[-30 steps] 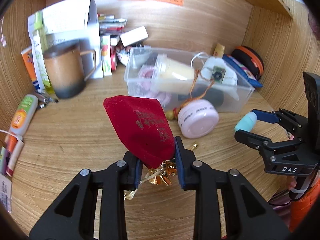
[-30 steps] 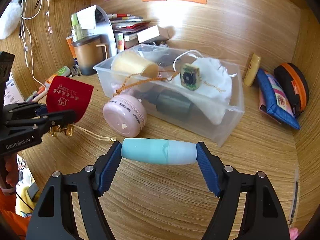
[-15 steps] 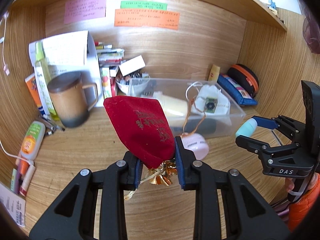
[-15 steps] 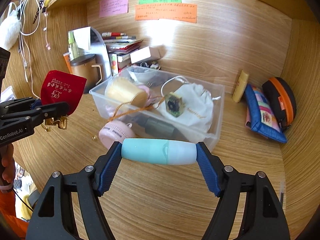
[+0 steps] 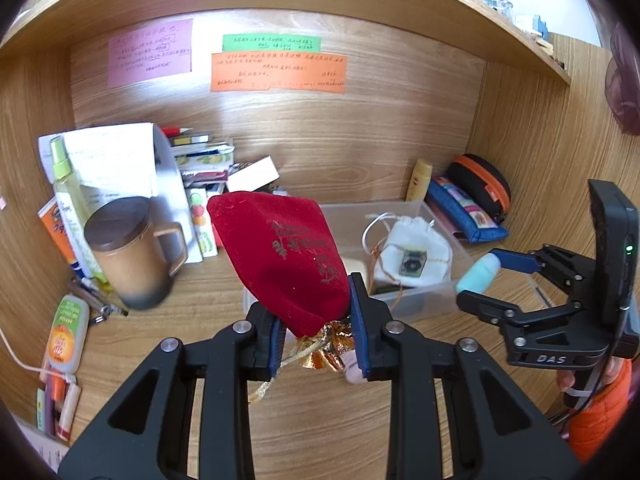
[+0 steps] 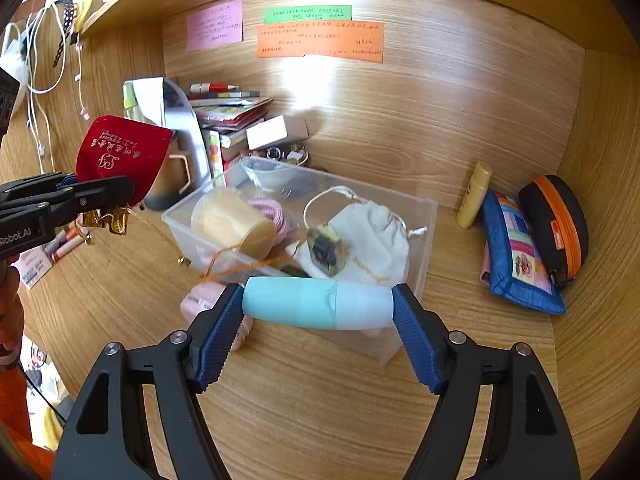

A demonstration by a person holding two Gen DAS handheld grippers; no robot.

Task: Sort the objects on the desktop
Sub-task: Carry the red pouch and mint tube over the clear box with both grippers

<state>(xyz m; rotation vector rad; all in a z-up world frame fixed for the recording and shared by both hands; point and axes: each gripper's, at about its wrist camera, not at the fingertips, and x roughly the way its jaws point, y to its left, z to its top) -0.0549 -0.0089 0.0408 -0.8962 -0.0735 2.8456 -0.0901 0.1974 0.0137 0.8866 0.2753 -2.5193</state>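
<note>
The left gripper (image 5: pixel 318 330) is clamped narrowly on the gathered neck of a red pouch (image 5: pixel 282 258), whose gold tassel (image 5: pixel 328 346) hangs below the pads, and the right gripper (image 6: pixel 318 316) is held wide on a teal tube (image 6: pixel 318 302) gripped end to end. Compared with a second ago, both grippers are seen higher above the desk (image 6: pixel 320 400): the clear box (image 6: pixel 416 232) sits lower in both views, the pink jar (image 6: pixel 204 300) is now mostly hidden behind the right gripper's left finger, and the coloured notes (image 5: pixel 278 72) on the back wall have come fully into view. The pouch is held above the desk, left of the box; the tube is held in front of it. Gold lettering is printed on the pouch but cannot be read. "DAS" is marked on the right gripper in the left view, and "Robot.AI" on the left gripper in the right view. Handwriting on the notes is too small to read.
</note>
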